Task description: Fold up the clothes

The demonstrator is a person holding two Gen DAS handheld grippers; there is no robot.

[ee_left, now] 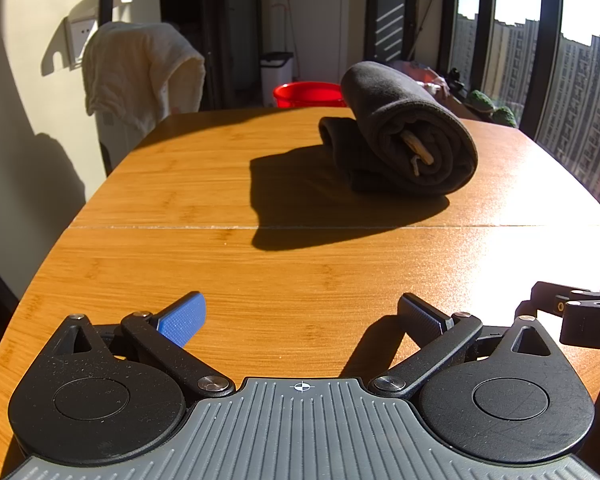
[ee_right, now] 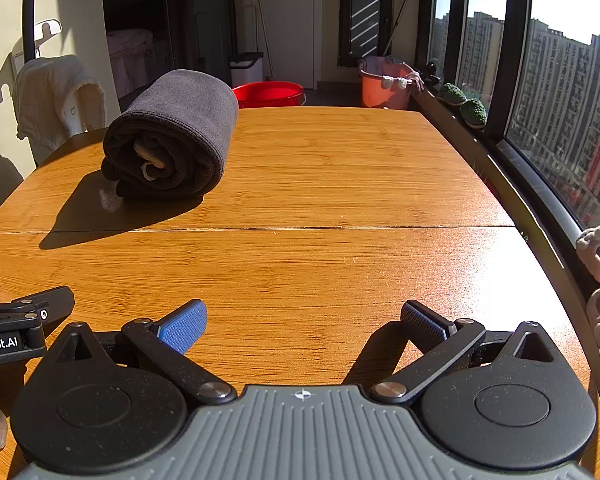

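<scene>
A dark grey garment (ee_left: 404,136) lies rolled and folded into a thick bundle on the far half of the wooden table (ee_left: 220,264); a pale drawstring shows at its open end. The right wrist view has the same bundle (ee_right: 172,140) at the far left. My left gripper (ee_left: 302,314) is open over the near table edge, well short of the bundle, with nothing between its blue pads. My right gripper (ee_right: 304,322) is open too and empty, beside the left one. Part of the left gripper (ee_right: 16,320) shows at that view's left edge.
A cream towel (ee_left: 136,72) hangs over a chair at the table's far left. Beyond the table stand a red basin (ee_left: 308,94), a white bin (ee_left: 275,76) and an orange tub (ee_right: 386,82). Tall windows (ee_right: 560,100) and a sill run along the right side.
</scene>
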